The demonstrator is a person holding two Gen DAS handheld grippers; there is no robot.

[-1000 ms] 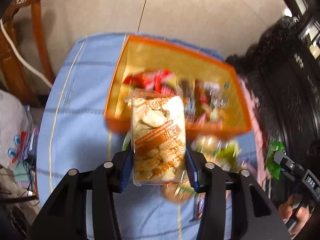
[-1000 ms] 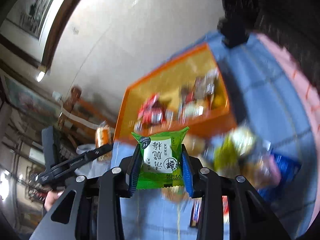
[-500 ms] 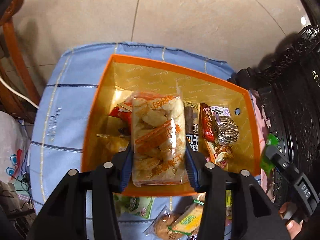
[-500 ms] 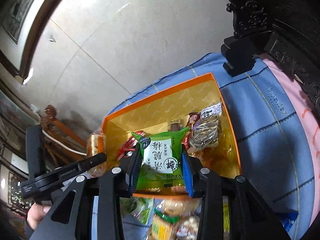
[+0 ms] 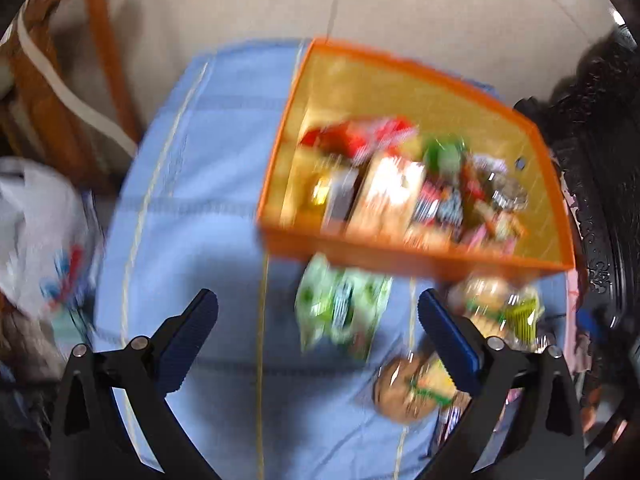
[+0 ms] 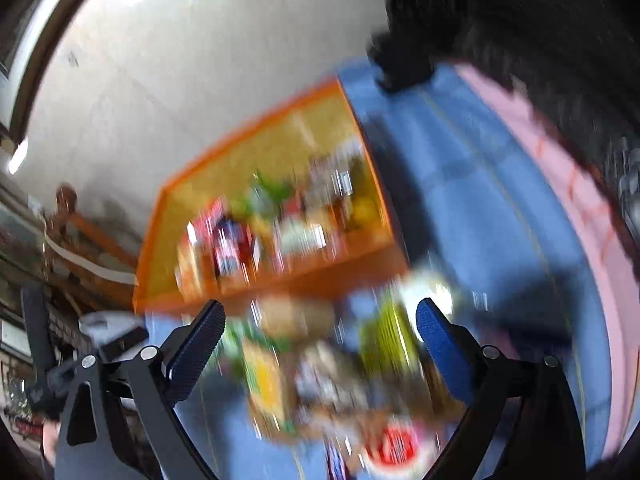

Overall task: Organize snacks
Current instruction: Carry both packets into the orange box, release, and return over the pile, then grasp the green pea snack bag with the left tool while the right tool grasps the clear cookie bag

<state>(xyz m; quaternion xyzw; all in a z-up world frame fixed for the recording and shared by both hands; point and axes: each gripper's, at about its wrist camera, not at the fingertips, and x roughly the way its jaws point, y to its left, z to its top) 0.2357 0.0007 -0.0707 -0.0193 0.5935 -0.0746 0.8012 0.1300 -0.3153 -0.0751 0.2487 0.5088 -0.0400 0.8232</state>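
A: What are the left tongs (image 5: 318,312) doing?

B: Their blue pads (image 5: 188,340) are spreading wide apart and grip nothing. A green packet (image 5: 344,312) on the blue cloth (image 5: 192,184) shows in the gap between them, but whether it lies at their level I cannot tell.

A: And the right tongs (image 6: 320,320)?

B: The same: spreading, wide apart, nothing clamped. Below them lies a heap of loose snacks (image 6: 320,376), so smeared by motion that I can pick out only yellow, green and a red round label.

A: Where have the snacks gone?

B: Many sit in the orange box (image 5: 400,256), on the far side of the cloth. In the left view I make out a red wrapper (image 5: 356,136) at the far end, a pale orange bag (image 5: 388,196) in the middle and something green (image 5: 442,152) to its right. Print and brands are unreadable.

A: Anything outside the box?

B: Just near its front wall, the green packet, and to the right two clear round packs (image 5: 416,388), partly hidden behind the right pad.

A: Is it a counter under the cloth?

B: The cloth hides whatever carries it. At the left edge stand a wooden chair (image 5: 100,64) and a white plastic bag (image 5: 36,232), both cut off; dark carved furniture (image 5: 592,168) fills the right. The right view is blurrier; the lower left edge there is too dark and smeared to read.
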